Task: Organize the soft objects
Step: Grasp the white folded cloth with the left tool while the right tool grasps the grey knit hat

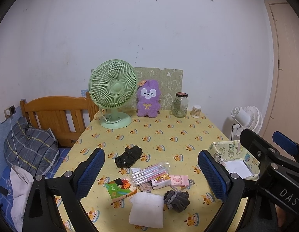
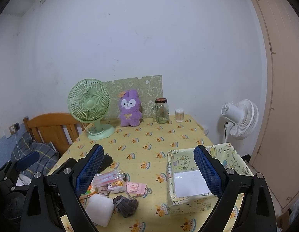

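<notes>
Both jaws stand apart, empty. Below the left gripper (image 1: 151, 171), the grey sock bundle (image 1: 177, 199) lies near; right gripper (image 2: 149, 171) hovers by the patterned box (image 2: 188, 201), rightward.

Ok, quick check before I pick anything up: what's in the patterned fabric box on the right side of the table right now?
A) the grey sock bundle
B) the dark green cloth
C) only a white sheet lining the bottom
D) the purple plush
C: the fabric box shows only a white sheet on its bottom; the grey sock bundle, dark green cloth and purple plush all sit outside it on the table.
</notes>
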`<action>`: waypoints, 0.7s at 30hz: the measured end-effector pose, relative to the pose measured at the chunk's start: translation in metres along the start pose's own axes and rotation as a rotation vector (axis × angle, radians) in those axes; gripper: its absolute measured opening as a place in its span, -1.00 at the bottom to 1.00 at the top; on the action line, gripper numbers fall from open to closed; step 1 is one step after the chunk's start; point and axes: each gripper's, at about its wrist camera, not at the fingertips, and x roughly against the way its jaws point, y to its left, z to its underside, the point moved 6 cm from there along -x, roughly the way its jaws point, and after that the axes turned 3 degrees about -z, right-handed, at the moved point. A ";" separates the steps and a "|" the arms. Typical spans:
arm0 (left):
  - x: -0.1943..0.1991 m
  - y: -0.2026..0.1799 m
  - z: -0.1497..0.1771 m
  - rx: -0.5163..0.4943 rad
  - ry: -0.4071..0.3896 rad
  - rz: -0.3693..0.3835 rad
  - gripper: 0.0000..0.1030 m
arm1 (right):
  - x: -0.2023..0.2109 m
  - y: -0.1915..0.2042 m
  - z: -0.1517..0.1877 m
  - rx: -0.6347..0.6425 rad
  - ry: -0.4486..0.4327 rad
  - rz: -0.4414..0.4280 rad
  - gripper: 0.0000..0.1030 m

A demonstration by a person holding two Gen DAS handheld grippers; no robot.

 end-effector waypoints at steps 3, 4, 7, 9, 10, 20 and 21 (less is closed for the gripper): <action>-0.002 0.000 0.004 -0.003 0.003 -0.002 0.86 | -0.003 0.001 0.003 0.004 0.003 -0.010 0.86; -0.003 0.000 0.005 -0.003 0.005 -0.002 0.85 | -0.004 0.001 0.004 0.003 0.006 -0.014 0.86; -0.005 0.001 0.010 -0.005 0.010 -0.002 0.84 | -0.009 0.002 0.008 0.004 0.017 -0.015 0.86; -0.006 0.003 0.013 -0.005 0.016 -0.003 0.84 | -0.010 0.003 0.010 0.007 0.024 -0.012 0.86; -0.007 0.003 0.015 -0.006 0.017 0.000 0.83 | -0.012 0.004 0.012 0.007 0.027 -0.012 0.86; -0.025 0.007 0.036 -0.006 0.061 0.013 0.74 | -0.037 0.009 0.034 -0.014 0.081 -0.033 0.86; -0.028 0.008 0.039 -0.002 0.068 0.015 0.72 | -0.039 0.011 0.036 -0.012 0.080 -0.036 0.86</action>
